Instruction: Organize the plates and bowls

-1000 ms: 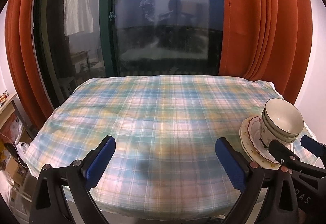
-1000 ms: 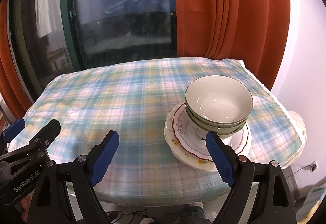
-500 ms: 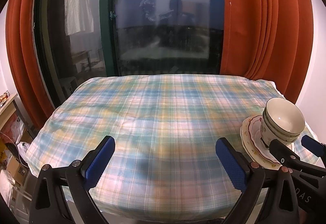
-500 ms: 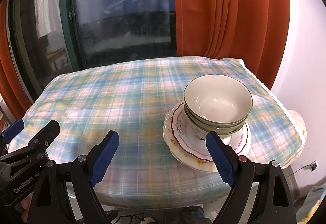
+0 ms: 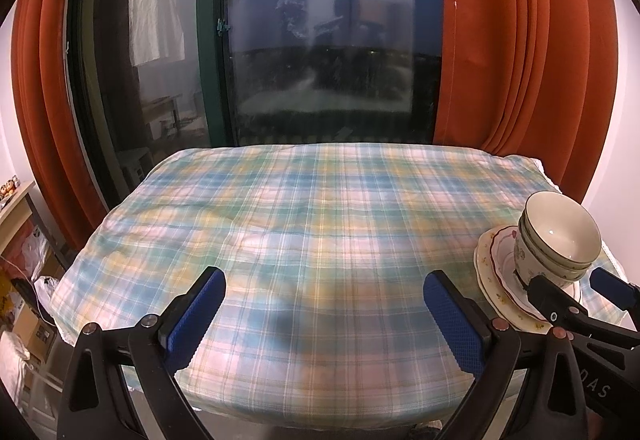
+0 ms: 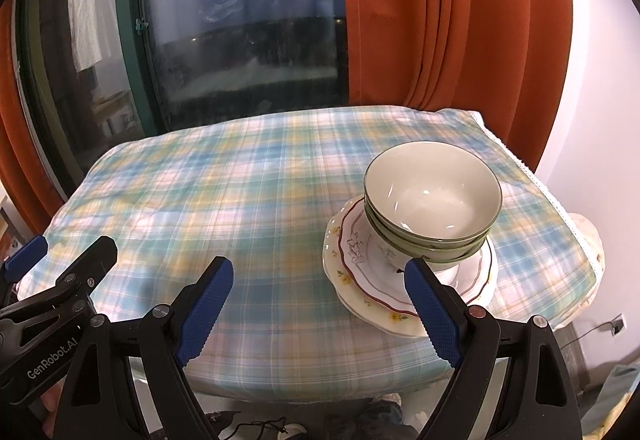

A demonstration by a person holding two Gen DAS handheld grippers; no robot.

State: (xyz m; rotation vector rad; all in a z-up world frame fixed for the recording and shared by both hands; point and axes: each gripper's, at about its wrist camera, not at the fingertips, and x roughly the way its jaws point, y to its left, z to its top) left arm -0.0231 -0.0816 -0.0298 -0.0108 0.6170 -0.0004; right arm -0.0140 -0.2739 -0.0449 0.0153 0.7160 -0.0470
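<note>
A stack of cream bowls with green rims [image 6: 434, 205] sits on a stack of floral plates [image 6: 360, 276] at the right side of the plaid-covered table [image 6: 200, 199]. The bowls [image 5: 560, 244] and plates [image 5: 496, 272] also show at the right edge of the left wrist view. My right gripper [image 6: 316, 308] is open and empty, just in front of the plates. My left gripper [image 5: 324, 316] is open and empty over the table's front middle. Each gripper shows in the other's view, the right [image 5: 580, 292] and the left [image 6: 64, 260].
The table stands before a dark glass door [image 5: 320, 39] with orange curtains [image 5: 520, 59] on both sides. A white wall [image 6: 600, 119] is at the right. A shelf with bags [image 5: 20, 260] stands at the left. Cables lie on the floor [image 6: 260, 428].
Both grippers have pulled back slightly and risen a little; the bowls and plates have not moved.
</note>
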